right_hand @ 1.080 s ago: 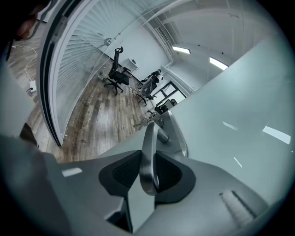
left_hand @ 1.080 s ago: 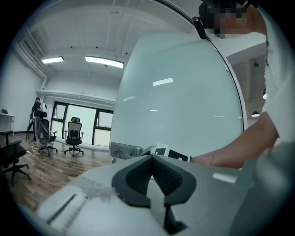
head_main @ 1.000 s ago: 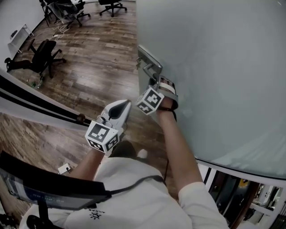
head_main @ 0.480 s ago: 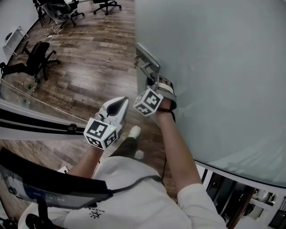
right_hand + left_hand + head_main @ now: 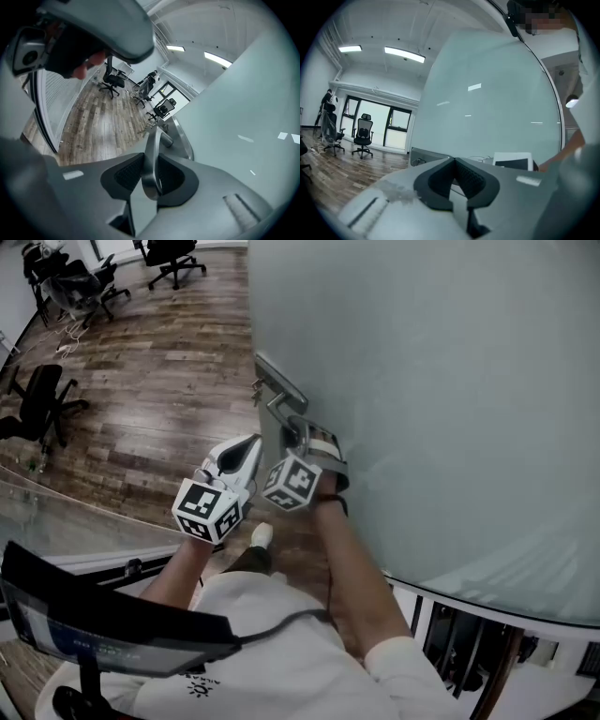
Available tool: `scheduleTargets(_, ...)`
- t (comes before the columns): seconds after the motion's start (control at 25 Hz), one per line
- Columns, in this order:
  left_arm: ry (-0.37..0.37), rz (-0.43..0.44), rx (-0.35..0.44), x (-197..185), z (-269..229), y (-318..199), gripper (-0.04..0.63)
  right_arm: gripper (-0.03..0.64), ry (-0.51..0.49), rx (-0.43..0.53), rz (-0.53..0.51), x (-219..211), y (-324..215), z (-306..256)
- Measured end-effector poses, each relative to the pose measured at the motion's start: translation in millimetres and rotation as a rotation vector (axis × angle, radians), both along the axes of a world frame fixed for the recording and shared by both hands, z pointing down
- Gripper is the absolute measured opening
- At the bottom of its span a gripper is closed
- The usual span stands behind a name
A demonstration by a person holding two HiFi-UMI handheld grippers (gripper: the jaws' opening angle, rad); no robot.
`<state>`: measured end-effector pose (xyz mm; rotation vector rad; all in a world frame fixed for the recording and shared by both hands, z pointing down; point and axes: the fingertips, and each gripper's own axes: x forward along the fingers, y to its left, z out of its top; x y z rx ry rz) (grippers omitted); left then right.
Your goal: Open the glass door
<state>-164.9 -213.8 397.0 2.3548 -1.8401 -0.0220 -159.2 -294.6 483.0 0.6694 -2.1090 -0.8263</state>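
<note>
At the free edge of the frosted glass door (image 5: pixel 422 381), the right claw (image 5: pixel 151 165) is clenched on the brushed-metal lever handle (image 5: pixel 153 140). The left claw (image 5: pixel 453 162) is clenched on nothing, just beside that edge. A skewed pull may let the smooth lever slip out. Leftward the wooden floor (image 5: pixel 159 381) lies open, with the black office chairs (image 5: pixel 42 409) well apart.

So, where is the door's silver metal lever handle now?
In the head view, the silver metal lever handle sits centre-left, at the left edge of the frosted glass door, clamped in the right gripper.
</note>
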Motion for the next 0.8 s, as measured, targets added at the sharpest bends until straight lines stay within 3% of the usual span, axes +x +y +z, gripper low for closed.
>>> scheduleTargets(0.24,-0.01,0.074,0.02,11.3,-19.1,-48.0,0.003,0.094,-0.022,-0.004,0.03,19.9,-19.8,-15.7)
scheduleTargets(0.48,-0.003,0.142,0.022,-11.7,-1.2,-73.8,0.003,0.094,-0.036,-0.007,0.077,10.7,-35.8,-3.4)
scheduleTargets(0.8,-0.003,0.208,0.011,-7.9,-13.7,-115.0,0.003,0.092,-0.07,-0.006,0.125,34.0,-86.8,-22.2)
